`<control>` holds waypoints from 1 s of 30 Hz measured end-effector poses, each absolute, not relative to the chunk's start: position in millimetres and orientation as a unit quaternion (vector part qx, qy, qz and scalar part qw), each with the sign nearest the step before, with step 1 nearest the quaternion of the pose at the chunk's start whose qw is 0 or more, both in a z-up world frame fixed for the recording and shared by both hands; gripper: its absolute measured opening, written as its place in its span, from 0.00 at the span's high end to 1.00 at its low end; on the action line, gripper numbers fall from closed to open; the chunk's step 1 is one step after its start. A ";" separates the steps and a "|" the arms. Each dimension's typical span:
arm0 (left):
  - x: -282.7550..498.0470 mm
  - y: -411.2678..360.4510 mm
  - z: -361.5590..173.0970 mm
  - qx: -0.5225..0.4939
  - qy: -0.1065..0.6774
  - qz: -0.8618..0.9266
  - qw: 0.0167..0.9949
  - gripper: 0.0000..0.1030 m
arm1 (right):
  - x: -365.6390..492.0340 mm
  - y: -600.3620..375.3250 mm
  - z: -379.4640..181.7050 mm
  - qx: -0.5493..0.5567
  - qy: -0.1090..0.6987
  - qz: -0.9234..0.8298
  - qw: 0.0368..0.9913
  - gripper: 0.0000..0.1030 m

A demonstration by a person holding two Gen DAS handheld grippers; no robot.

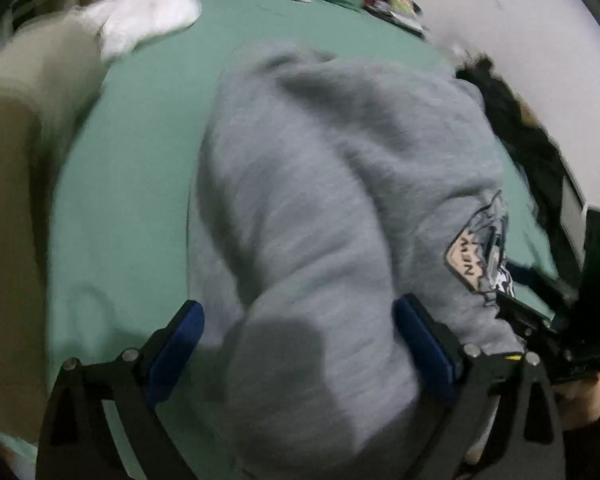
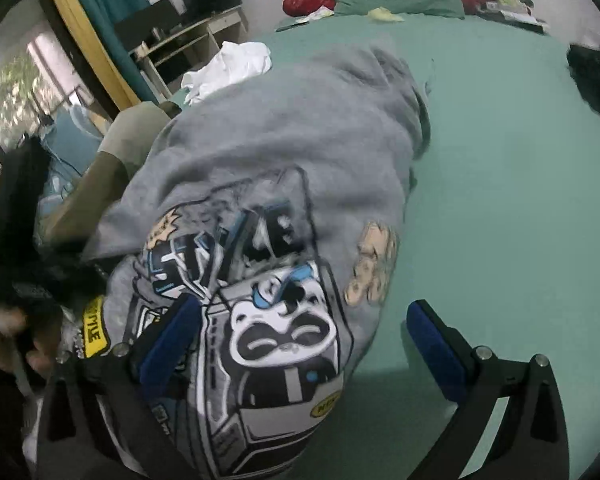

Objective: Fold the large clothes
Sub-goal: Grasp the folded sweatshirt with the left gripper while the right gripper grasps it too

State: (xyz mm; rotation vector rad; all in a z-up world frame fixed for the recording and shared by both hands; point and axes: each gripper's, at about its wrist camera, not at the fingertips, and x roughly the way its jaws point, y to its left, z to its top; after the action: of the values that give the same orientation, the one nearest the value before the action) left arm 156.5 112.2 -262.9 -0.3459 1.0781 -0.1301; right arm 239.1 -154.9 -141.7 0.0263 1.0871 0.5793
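Tools (image 1: 298,350) (image 2: 304,354) spread wide — seemingly low over grey sweatshirt (image 1: 340,200).

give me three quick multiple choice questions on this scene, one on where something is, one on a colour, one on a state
1. Where does the white cloth lie?
A. on the green sheet beyond the grey sweatshirt
B. under the pillow
C. between the right gripper's fingers

2. What colour is the bed sheet?
A. red
B. green
C. yellow

3. How do the left gripper and its fingers stand?
A. shut on the white cloth
B. out of view
C. open, astride a bunch of the grey sweatshirt

Answers:
1 A, it lies crumpled past the sweatshirt's far edge, near the bed's side.
2 B, green shows all round the garment.
3 C, the blue pads stand wide apart on either side of the grey fabric.
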 end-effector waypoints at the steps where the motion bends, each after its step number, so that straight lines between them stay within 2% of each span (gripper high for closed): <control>1: 153.3 117.5 -261.6 -0.175 0.506 -0.064 0.842 0.06 | 238.7 -156.6 -140.4 0.014 0.512 0.271 0.815 0.02; 4: 155.5 131.9 -248.8 -0.199 0.503 -0.062 0.839 0.06 | 240.4 -155.7 -130.3 0.002 0.508 0.266 0.819 0.02; 8: 158.6 145.7 -226.8 -0.196 0.464 -0.056 0.862 0.06 | 254.2 -161.6 -114.3 0.031 0.490 0.259 0.831 0.02; 13: 182.7 151.3 -235.6 -0.201 0.465 -0.068 0.860 0.04 | 277.5 -178.6 -107.5 0.085 0.479 0.261 0.834 0.02; 18: 213.8 144.1 -284.4 -0.241 0.521 -0.117 0.810 0.01 | 303.5 -178.6 -132.8 0.124 0.502 0.278 0.809 0.02; 22: 220.8 146.4 -289.8 -0.247 0.517 -0.139 0.808 0.00 | 312.8 -178.6 -164.8 0.176 0.523 0.310 0.774 0.02; 26: 223.6 138.7 -289.0 -0.233 0.508 -0.144 0.816 0.01 | 313.8 -181.5 -179.4 0.214 0.502 0.341 0.765 0.02; 27: 221.4 134.7 -286.2 -0.238 0.503 -0.149 0.817 0.04 | 314.5 -181.2 -180.5 0.218 0.503 0.348 0.761 0.02; 28: 220.5 131.7 -285.0 -0.246 0.499 -0.164 0.815 0.12 | 313.5 -183.0 -180.7 0.219 0.504 0.352 0.757 0.06; 29: 219.5 129.9 -285.0 -0.267 0.494 -0.182 0.807 0.36 | 314.3 -181.0 -182.1 0.232 0.508 0.364 0.745 0.25; 30: 217.9 127.8 -284.0 -0.272 0.489 -0.177 0.810 0.39 | 313.3 -182.7 -181.6 0.241 0.509 0.362 0.742 0.27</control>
State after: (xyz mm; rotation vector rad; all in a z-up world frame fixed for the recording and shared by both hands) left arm 217.9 127.8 -284.0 -0.5823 1.0454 -0.3779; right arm 313.3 -182.7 -181.6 0.5282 1.1165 0.7938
